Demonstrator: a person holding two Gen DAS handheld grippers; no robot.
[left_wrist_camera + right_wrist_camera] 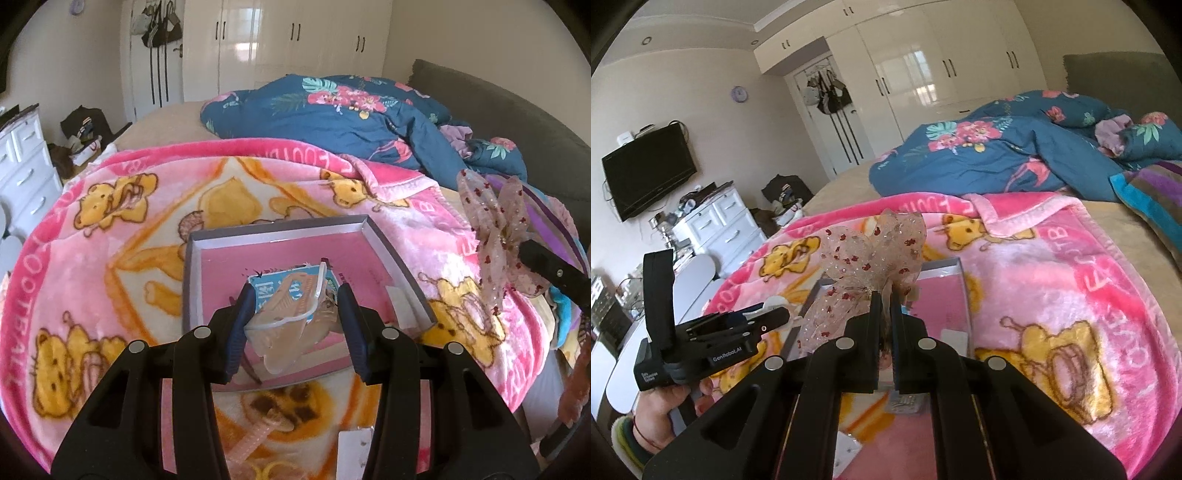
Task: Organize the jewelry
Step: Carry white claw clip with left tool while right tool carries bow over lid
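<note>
1. Box (pixel 391 254): shallow, grey rim, pink floor, open, lying on the pink bear blanket (pixel 122 236) spread over the bed. It serves as the collecting place. Inside lie a blue printed card (pixel 271 286) and a small white slip near the right wall; most of the floor is bare.

2. Left gripper (pixel 295 325): jaws partly spread and pinching a pale peach hair claw clip (pixel 284 325), which sits crosswise between the blue pads. Held over the near part of the box, apart from its floor as far as can be judged.

3. Right gripper (pixel 885 306): jaws pressed together on the knot of a sheer bow (pixel 864 258), pinkish with red specks and glitter. The bow hangs above the blanket near the box's right rim in the left wrist view; not yet inside.

4. Loose items: a pinkish comb-like piece (pixel 255 439) and a white tag (pixel 354 450) on the blanket in front of the box, untouched.

5. Progress, judged: early to middle. Two pieces are in the grippers, neither set down; the box holds little. Left to do: put clip and bow in the box, then gather the pieces on the blanket.

6. A person's hand (pixel 665 406) holds the left gripper's handle.
</note>
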